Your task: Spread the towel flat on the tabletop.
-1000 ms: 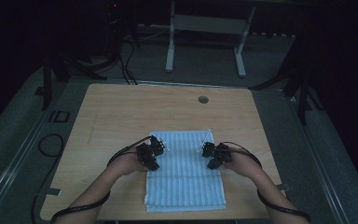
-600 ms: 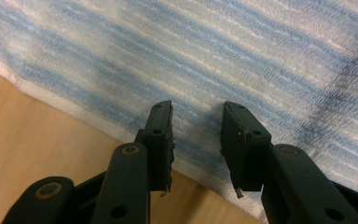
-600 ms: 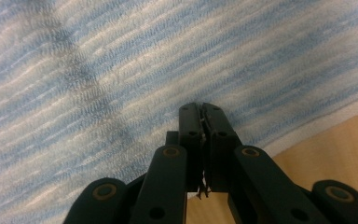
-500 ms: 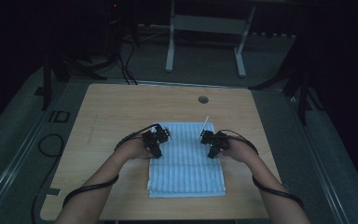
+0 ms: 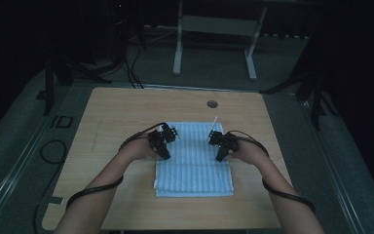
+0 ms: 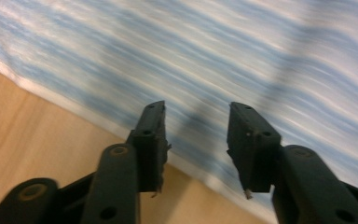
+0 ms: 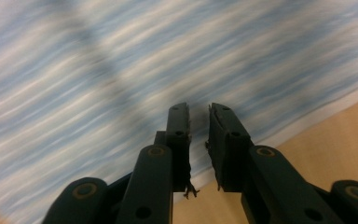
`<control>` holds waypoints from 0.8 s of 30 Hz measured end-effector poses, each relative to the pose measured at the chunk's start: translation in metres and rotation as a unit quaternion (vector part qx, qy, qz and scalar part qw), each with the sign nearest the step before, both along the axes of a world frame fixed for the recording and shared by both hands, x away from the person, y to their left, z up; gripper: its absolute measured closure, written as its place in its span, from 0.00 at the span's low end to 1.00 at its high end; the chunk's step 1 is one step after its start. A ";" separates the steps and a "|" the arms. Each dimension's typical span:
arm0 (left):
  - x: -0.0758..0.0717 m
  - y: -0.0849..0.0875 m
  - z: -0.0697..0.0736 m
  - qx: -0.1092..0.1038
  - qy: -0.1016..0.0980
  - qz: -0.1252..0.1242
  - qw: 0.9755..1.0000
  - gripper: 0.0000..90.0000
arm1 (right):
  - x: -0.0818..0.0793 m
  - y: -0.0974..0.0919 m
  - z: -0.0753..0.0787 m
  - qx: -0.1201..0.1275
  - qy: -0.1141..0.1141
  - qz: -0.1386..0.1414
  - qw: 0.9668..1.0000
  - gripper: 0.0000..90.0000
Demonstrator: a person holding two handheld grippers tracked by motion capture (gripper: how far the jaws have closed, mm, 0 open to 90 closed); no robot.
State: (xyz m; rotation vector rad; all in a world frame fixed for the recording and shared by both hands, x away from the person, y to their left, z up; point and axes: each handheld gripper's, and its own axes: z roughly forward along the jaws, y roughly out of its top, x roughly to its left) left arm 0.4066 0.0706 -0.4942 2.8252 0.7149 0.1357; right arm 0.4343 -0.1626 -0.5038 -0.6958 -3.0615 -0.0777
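The folded towel (image 5: 194,163) on the surface (image 5: 126,107) is light, soft and limp; its far corners suit gripping. Left hand-held gripper (image 5: 164,141) and right hand-held gripper (image 5: 220,145), jaws just opening, grasp nothing.

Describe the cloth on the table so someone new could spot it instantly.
On the light wooden table, look at the near middle, between the left gripper and right gripper. The folded towel lies flat there: pale blue with fine white stripes, the one soft thing on the bare wood.
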 end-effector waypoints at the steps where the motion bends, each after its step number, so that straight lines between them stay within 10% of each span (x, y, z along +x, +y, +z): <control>1: 0.000 0.000 0.000 0.000 0.000 0.000 1.000 0.62 | 0.000 0.000 0.000 0.000 0.000 0.000 1.000 0.84; 8: -0.073 0.009 0.024 -0.037 -0.013 -0.061 0.997 0.58 | -0.072 -0.014 0.028 0.054 -0.021 0.067 0.996 0.77; 14: -0.111 0.006 0.014 -0.035 -0.008 -0.097 0.995 0.54 | -0.115 -0.021 0.022 0.075 -0.010 0.102 0.992 0.72; 19: -0.117 0.003 -0.003 -0.016 -0.001 -0.108 0.994 0.54 | -0.124 -0.024 0.008 0.041 -0.019 0.121 0.992 0.71; 24: -0.113 -0.003 -0.019 0.010 -0.004 -0.112 0.994 0.61 | -0.117 -0.025 -0.005 0.004 -0.023 0.118 0.993 0.91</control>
